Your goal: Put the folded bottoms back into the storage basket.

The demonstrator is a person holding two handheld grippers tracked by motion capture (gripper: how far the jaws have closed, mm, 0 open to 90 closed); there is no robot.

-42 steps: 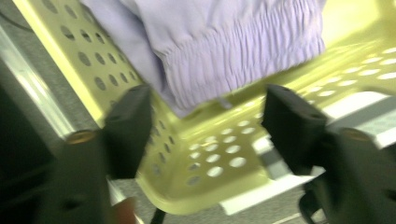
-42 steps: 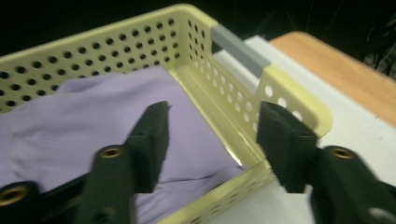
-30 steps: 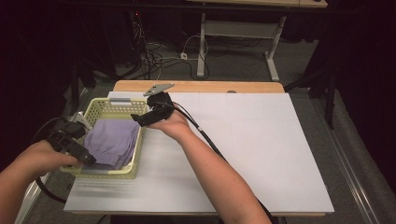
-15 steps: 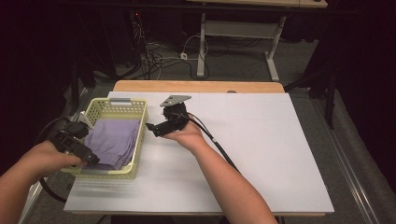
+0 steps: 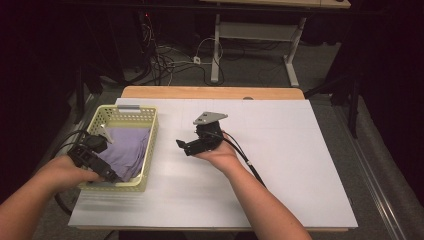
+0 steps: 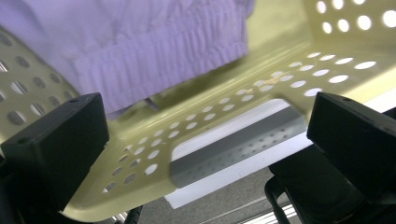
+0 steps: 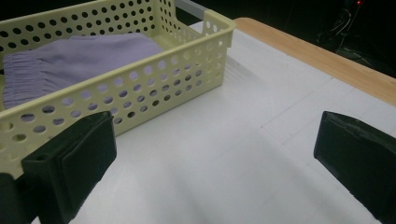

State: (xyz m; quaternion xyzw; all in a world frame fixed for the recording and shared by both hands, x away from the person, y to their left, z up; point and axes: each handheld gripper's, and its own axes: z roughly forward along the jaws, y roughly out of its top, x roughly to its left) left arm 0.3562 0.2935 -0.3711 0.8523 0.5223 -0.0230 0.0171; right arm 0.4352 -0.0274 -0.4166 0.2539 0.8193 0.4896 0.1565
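A table (image 5: 210, 92) with a wooden far edge carried a large white sheet (image 5: 280, 165) that covered most of its top. On the sheet's left part stood a pale yellow perforated basket (image 5: 150, 145), near the left edge.

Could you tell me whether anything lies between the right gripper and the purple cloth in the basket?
Yes: the basket's perforated side wall stands between the open right gripper and the purple cloth. The white tabletop between the gripper and basket is bare, so reaching over the rim looks possible.
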